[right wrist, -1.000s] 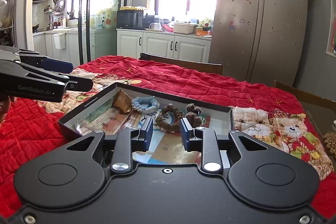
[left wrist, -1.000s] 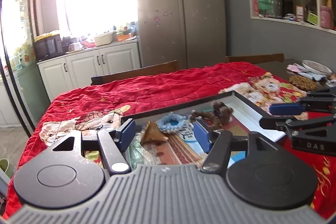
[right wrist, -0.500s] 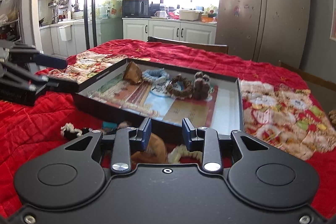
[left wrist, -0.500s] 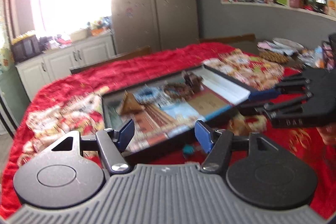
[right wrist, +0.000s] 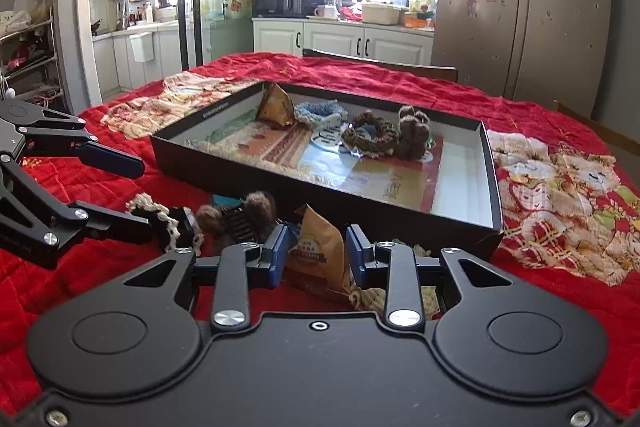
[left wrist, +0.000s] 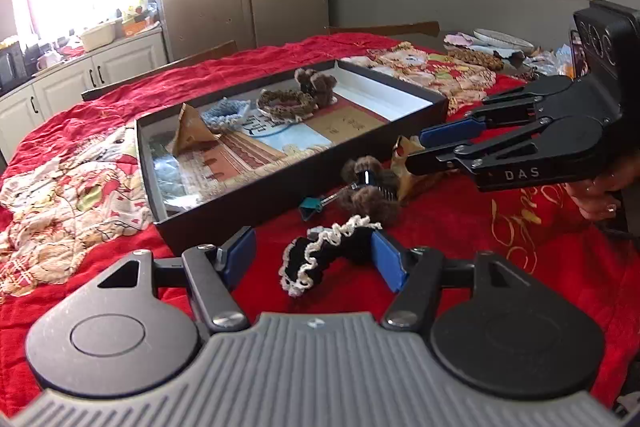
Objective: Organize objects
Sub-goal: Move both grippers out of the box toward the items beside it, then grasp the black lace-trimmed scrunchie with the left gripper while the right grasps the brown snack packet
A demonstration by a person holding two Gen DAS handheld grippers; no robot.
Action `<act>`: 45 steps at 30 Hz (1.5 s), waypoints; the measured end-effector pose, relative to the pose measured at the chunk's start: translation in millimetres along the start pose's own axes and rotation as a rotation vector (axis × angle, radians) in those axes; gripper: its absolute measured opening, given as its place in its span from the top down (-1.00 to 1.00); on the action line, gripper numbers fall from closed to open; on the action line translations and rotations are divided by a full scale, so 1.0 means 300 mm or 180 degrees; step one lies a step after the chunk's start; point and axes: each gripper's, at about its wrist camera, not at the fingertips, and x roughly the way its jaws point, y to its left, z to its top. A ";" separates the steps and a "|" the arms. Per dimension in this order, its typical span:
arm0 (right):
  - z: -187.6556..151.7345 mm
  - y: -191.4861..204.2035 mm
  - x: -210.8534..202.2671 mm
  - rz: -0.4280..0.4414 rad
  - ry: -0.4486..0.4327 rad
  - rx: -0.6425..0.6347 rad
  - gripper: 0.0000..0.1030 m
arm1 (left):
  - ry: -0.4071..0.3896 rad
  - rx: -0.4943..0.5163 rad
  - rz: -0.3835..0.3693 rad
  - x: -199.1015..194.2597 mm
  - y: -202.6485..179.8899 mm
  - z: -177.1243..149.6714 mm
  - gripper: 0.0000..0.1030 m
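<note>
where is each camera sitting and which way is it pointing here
Left wrist: sits on the left gripper, looking forward and down at a black frilled scrunchie between its open fingers; the right gripper and a hand show at right.
Right wrist: sits on the right gripper, facing a brown packet between its fingers; the left gripper shows at left.
Shared: the black tray on the red cloth.
</note>
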 end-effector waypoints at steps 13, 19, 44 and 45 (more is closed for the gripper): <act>-0.013 -0.016 0.043 0.0081 0.0106 0.0095 0.31 | 0.0097 -0.0033 -0.0072 0.053 0.011 -0.013 -0.11; -0.017 -0.019 0.047 0.0120 0.0134 0.0115 0.34 | 0.0117 -0.0055 -0.0096 0.066 0.013 -0.012 0.09; -0.027 -0.018 0.036 0.0131 0.0094 0.0171 0.45 | 0.0069 -0.0239 -0.0024 0.064 0.040 0.003 0.73; -0.027 -0.018 0.034 0.0133 0.0090 0.0178 0.45 | 0.0061 -0.0245 -0.0021 0.060 0.042 0.004 0.73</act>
